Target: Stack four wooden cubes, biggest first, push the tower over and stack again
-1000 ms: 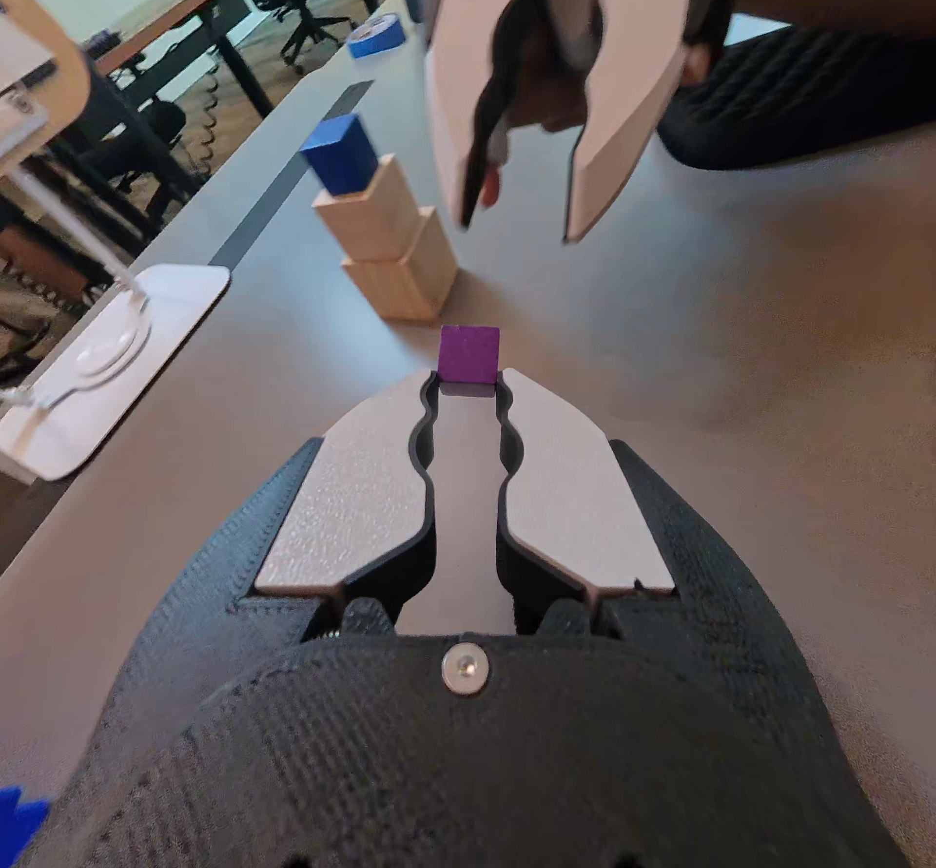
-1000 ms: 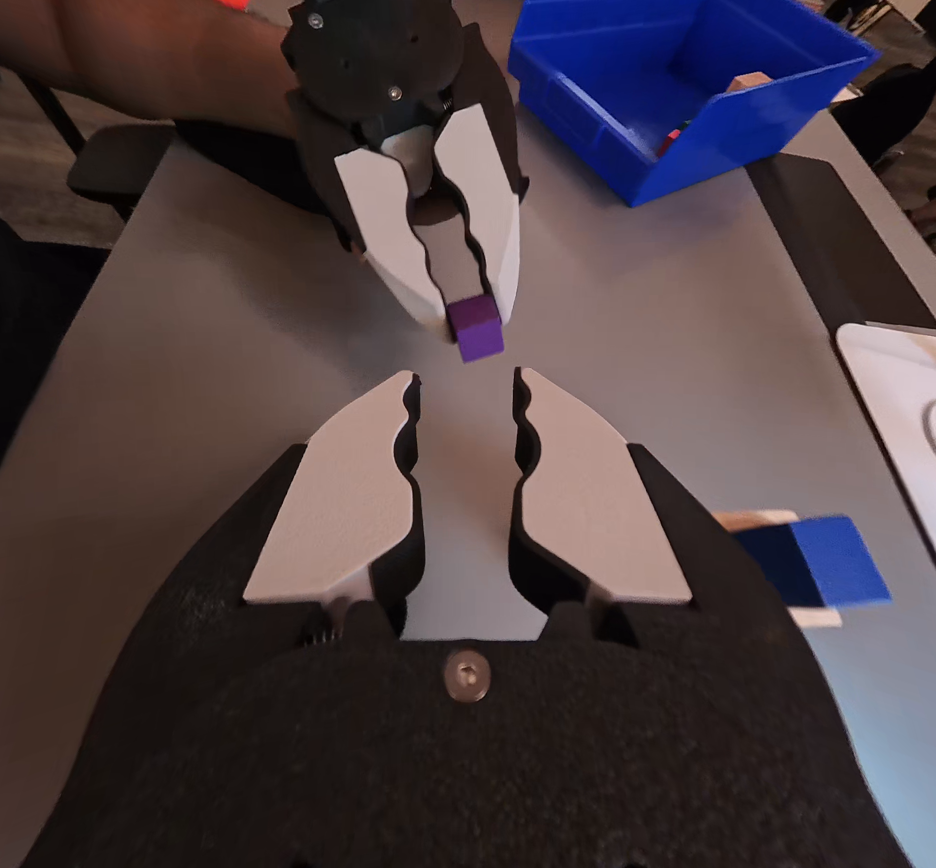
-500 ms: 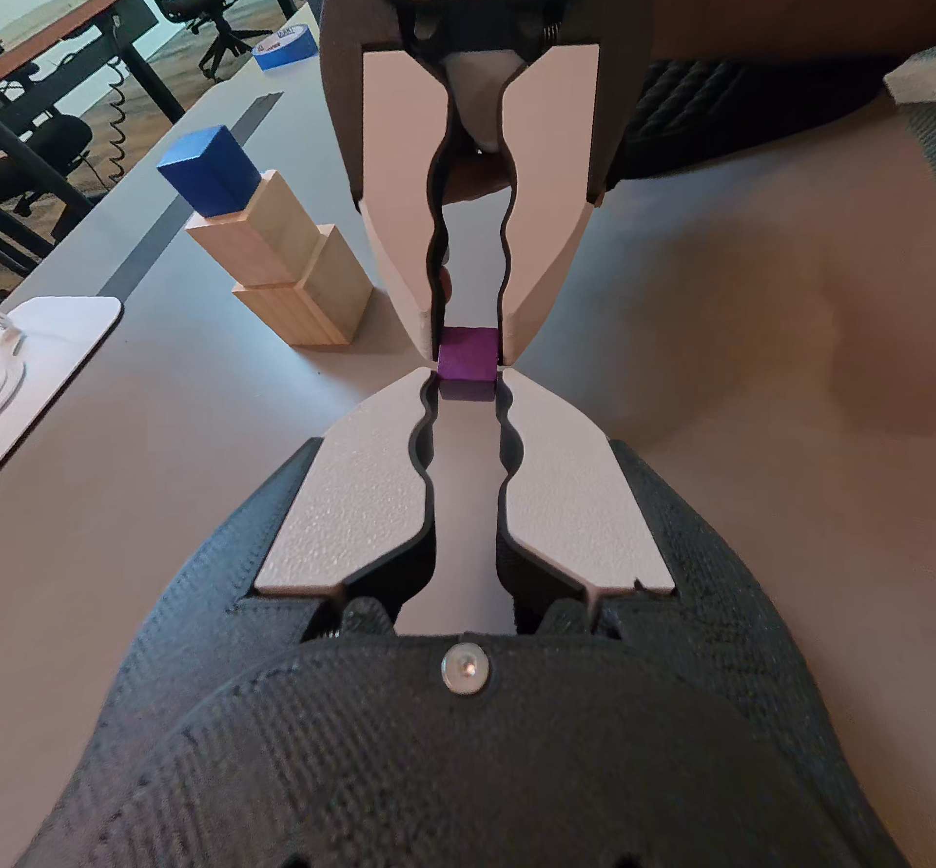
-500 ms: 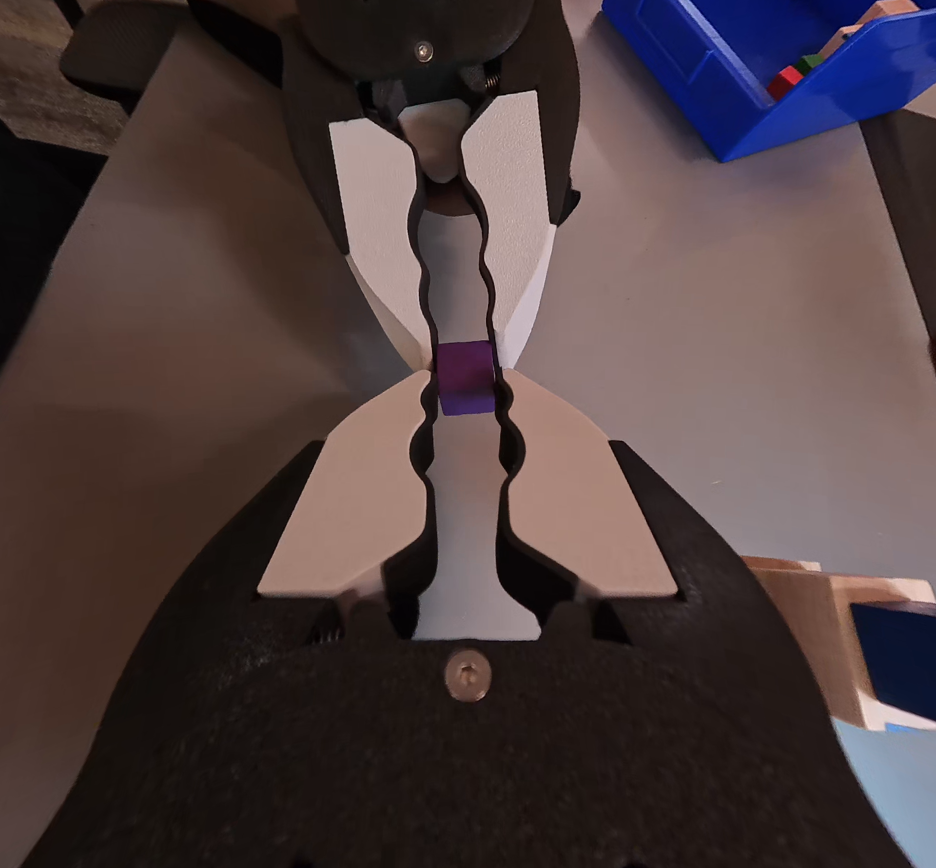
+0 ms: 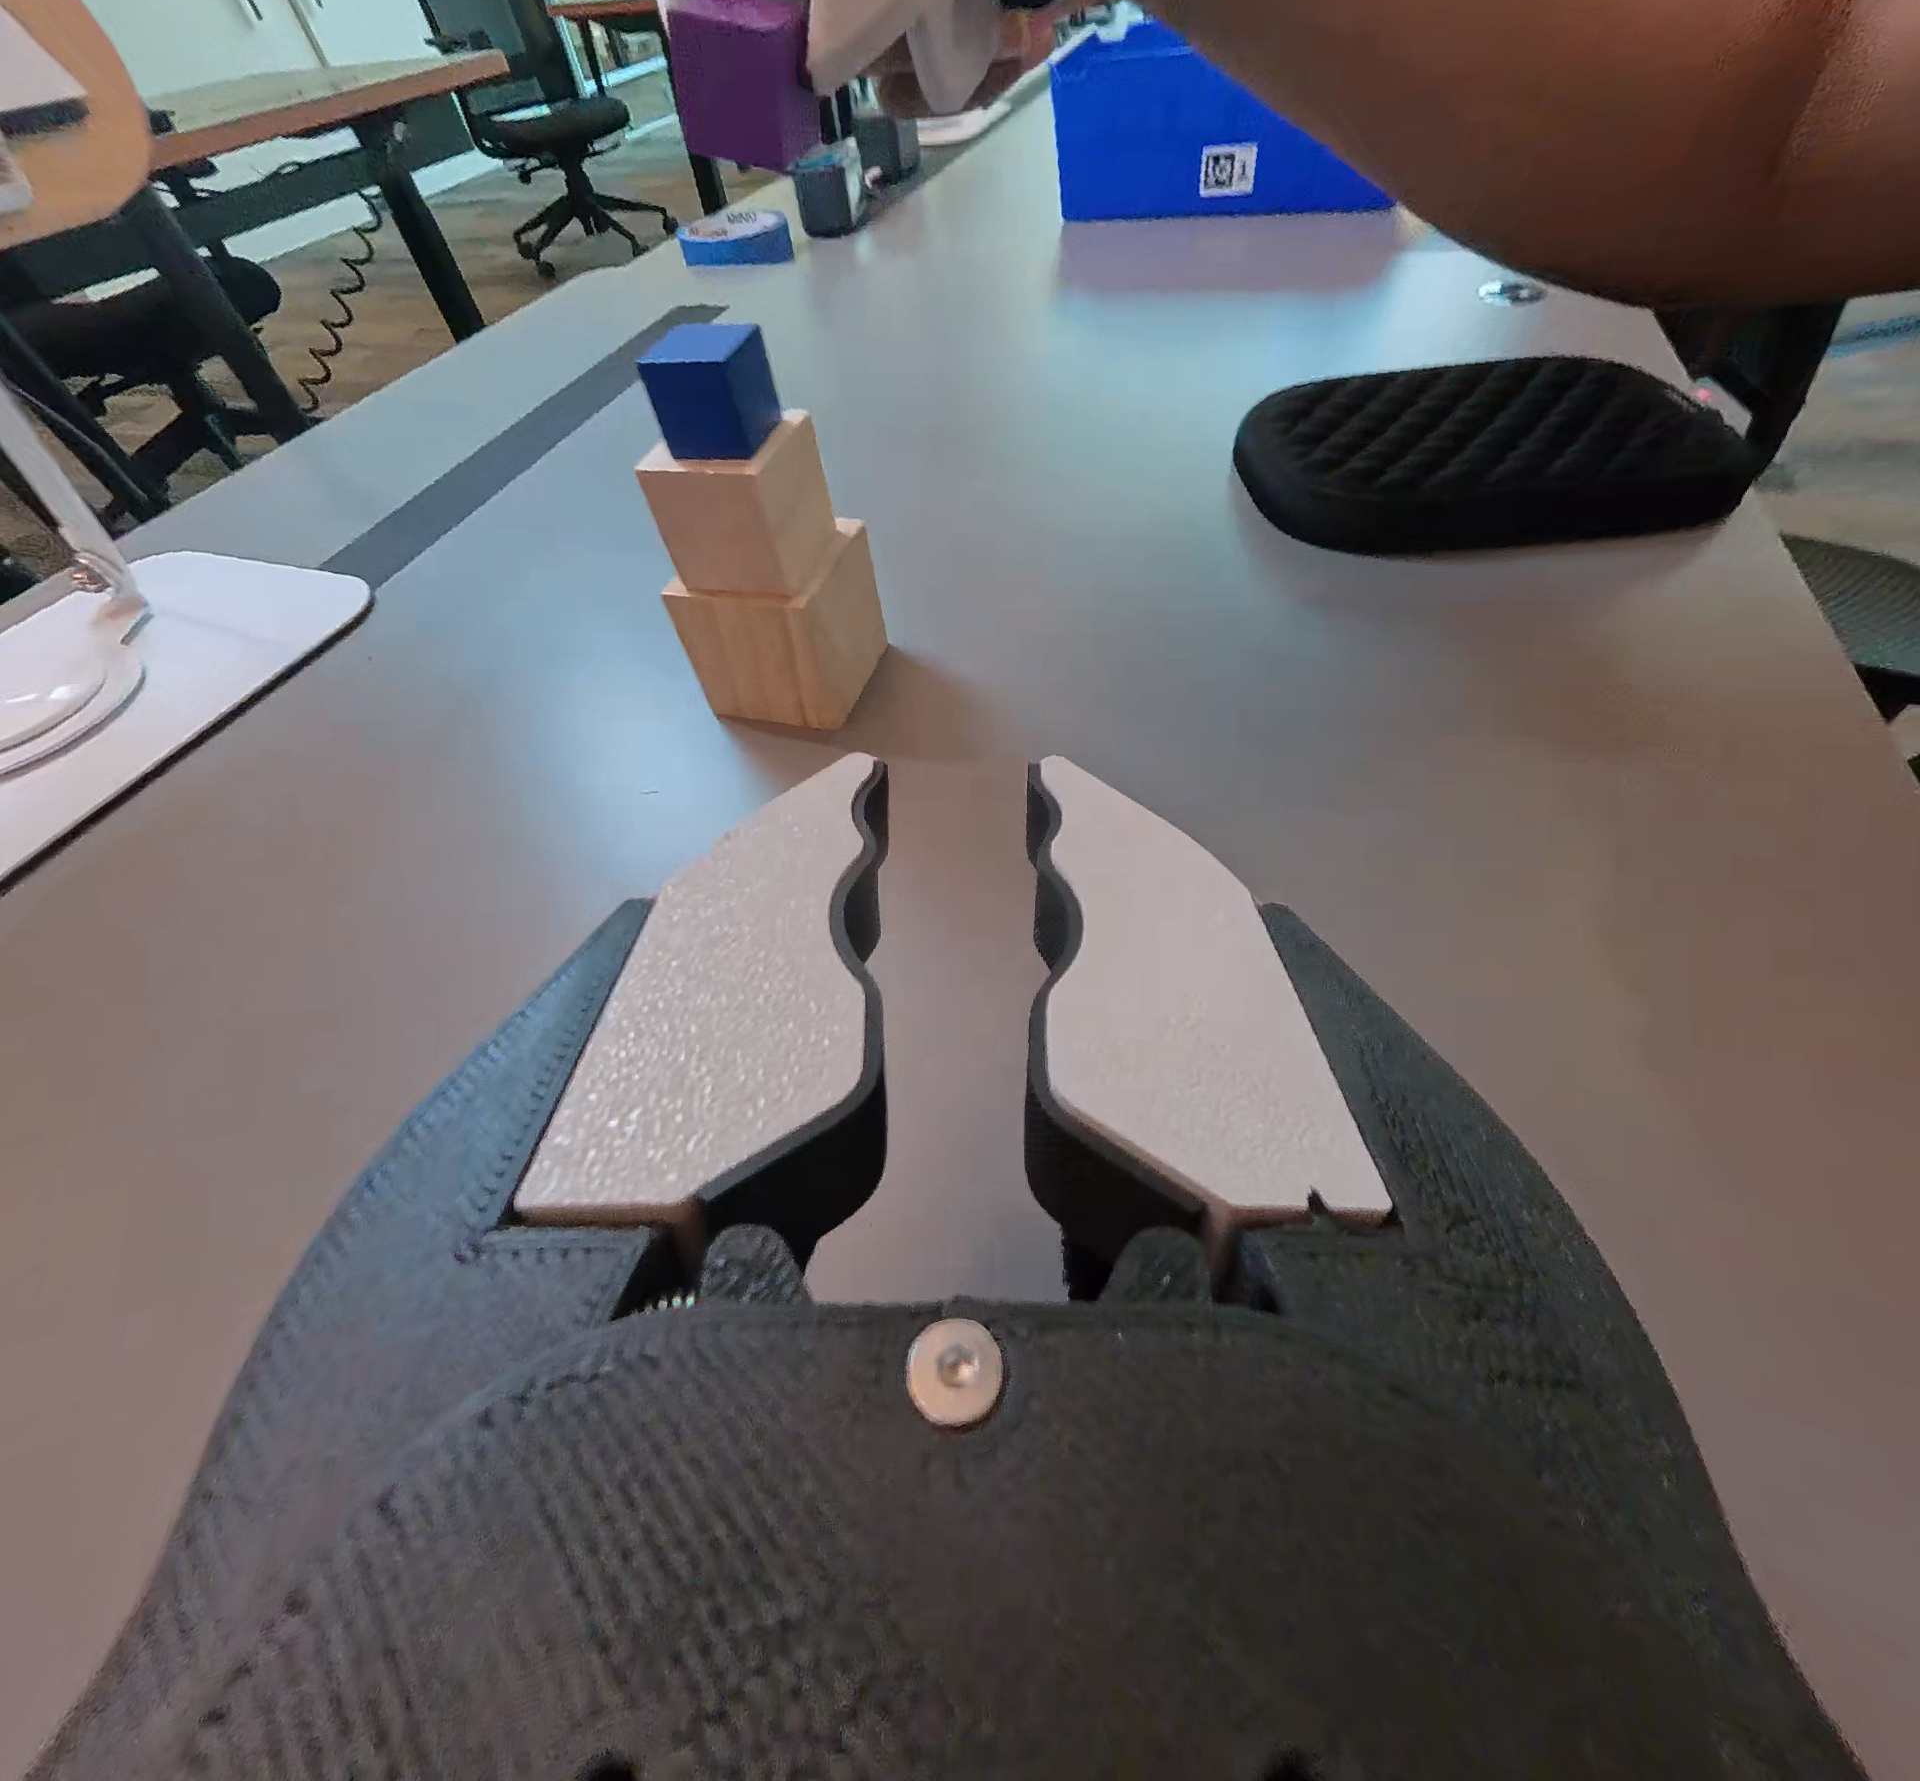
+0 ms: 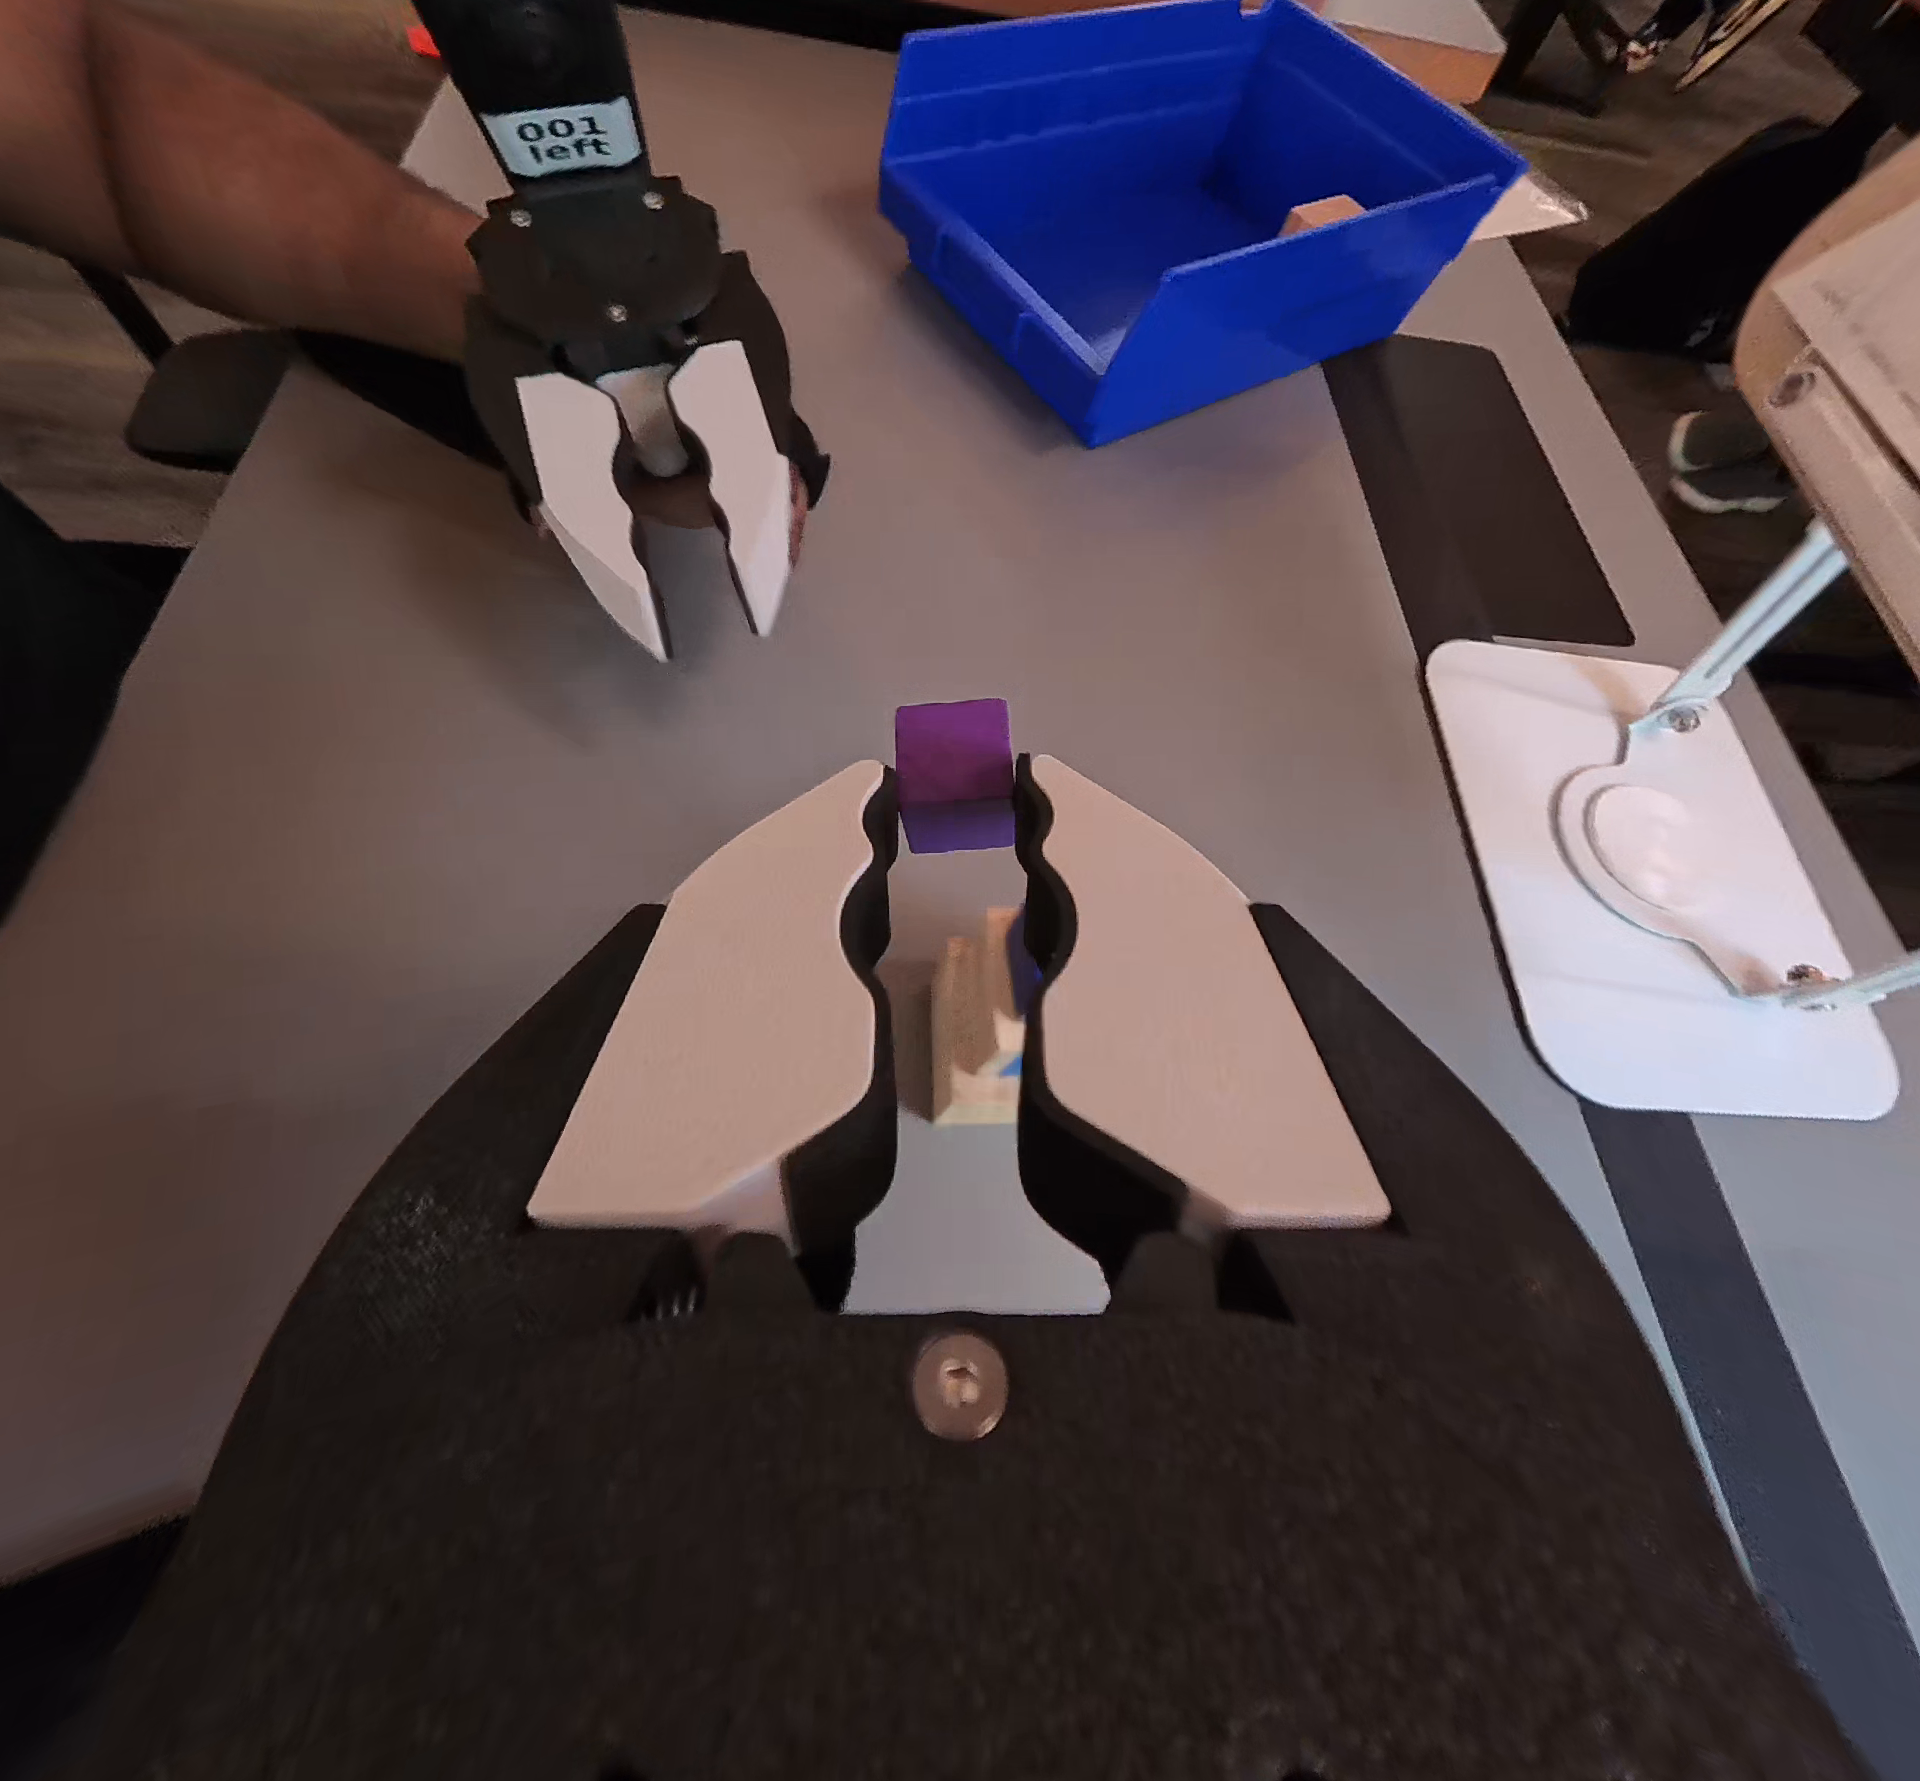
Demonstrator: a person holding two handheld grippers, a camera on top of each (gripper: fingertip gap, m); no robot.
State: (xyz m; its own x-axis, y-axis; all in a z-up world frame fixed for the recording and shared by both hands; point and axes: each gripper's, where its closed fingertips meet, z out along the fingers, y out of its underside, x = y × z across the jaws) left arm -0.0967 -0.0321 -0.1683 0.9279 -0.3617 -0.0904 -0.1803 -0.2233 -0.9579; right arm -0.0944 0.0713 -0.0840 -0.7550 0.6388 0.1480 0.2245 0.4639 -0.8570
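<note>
Grey laminate covers the long table (image 5: 1299, 796), which runs ahead of the left gripper (image 5: 957, 775) toward an open office with wood-topped desks (image 5: 312, 95), black swivel chairs (image 5: 540, 121) and pale walls with doors. A darker grey strip (image 5: 499, 453) runs along the table's left side. At the far end ahead of this gripper stands a blue bin (image 6: 1174, 235), open toward the right gripper (image 6: 953, 781), with a small wooden piece just showing inside. A black padded armrest (image 5: 1486, 453) sits at the table's edge, ahead and to the right of the left gripper. A white flat base plate (image 6: 1662, 900) with a metal stand lies to the right of the right gripper. A roll of blue tape (image 5: 736, 237) lies far ahead on the left.

Just ahead of the left gripper, slightly left, stands a tower of three cubes: a large wooden cube (image 5: 779, 640) on the table, a smaller wooden cube (image 5: 732, 516) on it, and a blue cube (image 5: 712, 391) on top. The left gripper is low over the table, its fingers apart with only bare tabletop between them.

The right gripper is raised above the tower, its fingertips clamped on a small purple cube (image 6: 951, 775), both pads pressed against the cube's sides.
</note>
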